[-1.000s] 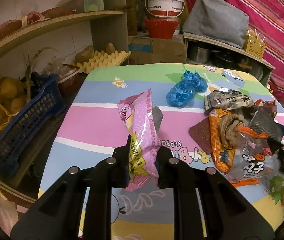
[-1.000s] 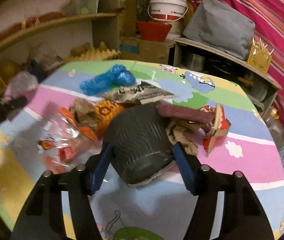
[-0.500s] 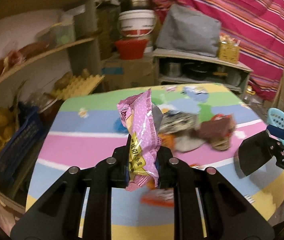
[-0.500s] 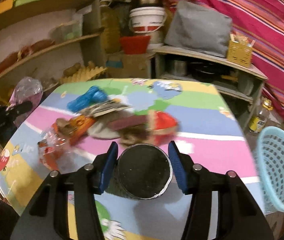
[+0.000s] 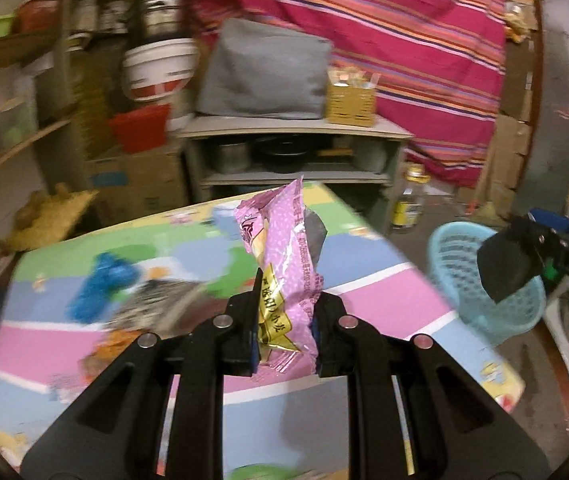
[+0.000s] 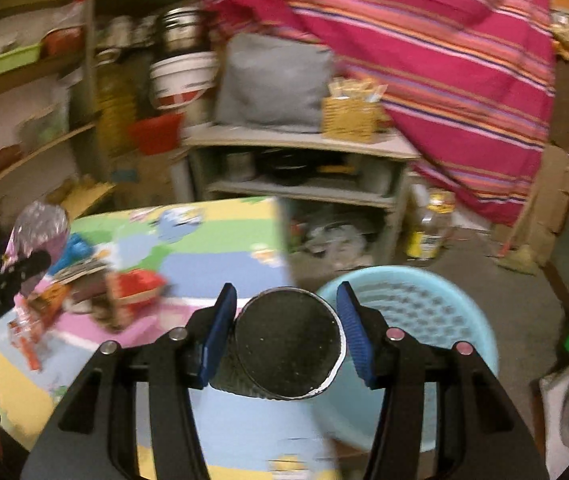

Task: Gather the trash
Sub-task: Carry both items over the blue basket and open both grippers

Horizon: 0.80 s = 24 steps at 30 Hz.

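Two tools grip trash — pink wrapper [image 5: 284, 276], black cup [image 6: 288, 352] — near blue basket [image 6: 424, 304].

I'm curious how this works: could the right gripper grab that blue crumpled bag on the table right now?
Probably not. The right gripper is shut on a black cup and sits over the table's edge beside the blue basket; the blue crumpled bag lies far across.

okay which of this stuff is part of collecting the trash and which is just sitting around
Job in hand:
pink snack wrapper, held in the left gripper
black paper cup, held in the right gripper
blue basket
wrappers on the table

Lying about:
white bucket
grey cushion
bottle on the floor
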{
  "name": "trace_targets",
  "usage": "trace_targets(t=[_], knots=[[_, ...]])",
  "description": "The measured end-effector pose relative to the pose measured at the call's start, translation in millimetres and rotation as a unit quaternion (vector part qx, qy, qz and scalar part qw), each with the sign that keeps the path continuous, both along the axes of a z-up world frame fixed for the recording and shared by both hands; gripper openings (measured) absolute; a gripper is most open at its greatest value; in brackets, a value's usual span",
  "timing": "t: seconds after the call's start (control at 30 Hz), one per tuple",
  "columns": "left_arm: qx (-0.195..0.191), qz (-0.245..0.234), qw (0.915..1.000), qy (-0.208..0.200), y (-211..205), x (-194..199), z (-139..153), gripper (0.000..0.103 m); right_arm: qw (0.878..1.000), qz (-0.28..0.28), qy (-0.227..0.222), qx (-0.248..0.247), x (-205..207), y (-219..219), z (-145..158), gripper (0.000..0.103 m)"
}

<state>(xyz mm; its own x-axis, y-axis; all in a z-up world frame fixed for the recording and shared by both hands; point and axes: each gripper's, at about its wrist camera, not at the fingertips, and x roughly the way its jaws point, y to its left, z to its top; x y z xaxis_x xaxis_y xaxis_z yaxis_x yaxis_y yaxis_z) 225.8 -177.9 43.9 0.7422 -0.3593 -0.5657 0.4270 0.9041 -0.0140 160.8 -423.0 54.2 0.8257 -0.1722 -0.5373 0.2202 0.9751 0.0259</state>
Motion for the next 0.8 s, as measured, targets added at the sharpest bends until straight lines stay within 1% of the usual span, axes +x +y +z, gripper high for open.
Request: trace_targets(t=[0.13,0.23,0.3,0.43,0.53,0.6,0.8], knots=[[-0.009,-0.046,0.9989,0.006,-57.6,0.9,-0.4,0.016,0.999,-0.039,0.002,0.000,-7.7,-51.8,4.9,0.052],[-0.015,-0.085,0.9962,0.010,-102.1,-0.5,-1.3,0.016,0.998,-0.061,0.007,-0.002,-11.7,-85.7,2.1,0.052],[-0.015,-0.110,0.9938,0.010,-132.2,-3.3,-2.5,0.016,0.997,-0.072,0.010,0.001,-13.8,-104.4,-1.5,0.052],[-0.007,-0.141,0.9899,0.009,-178.2,-7.8,-8.8,0.016,0.996,-0.085,0.014,0.007,-15.8,-129.3,-10.5,0.052],[-0.004,-0.157,0.9875,0.014,-201.3,-7.2,-19.1,0.016,0.996,-0.091,0.016,0.017,-17.0,-143.7,-18.6,0.052],[-0.003,-0.162,0.9866,0.021,-209.2,-4.0,-26.6,0.016,0.995,-0.092,0.020,0.024,-14.4,-150.9,-25.7,0.052],[0.009,-0.176,0.9832,0.046,-241.2,13.7,-51.0,0.017,0.995,-0.093,0.027,0.026,-4.5,-156.2,-39.2,0.052]])
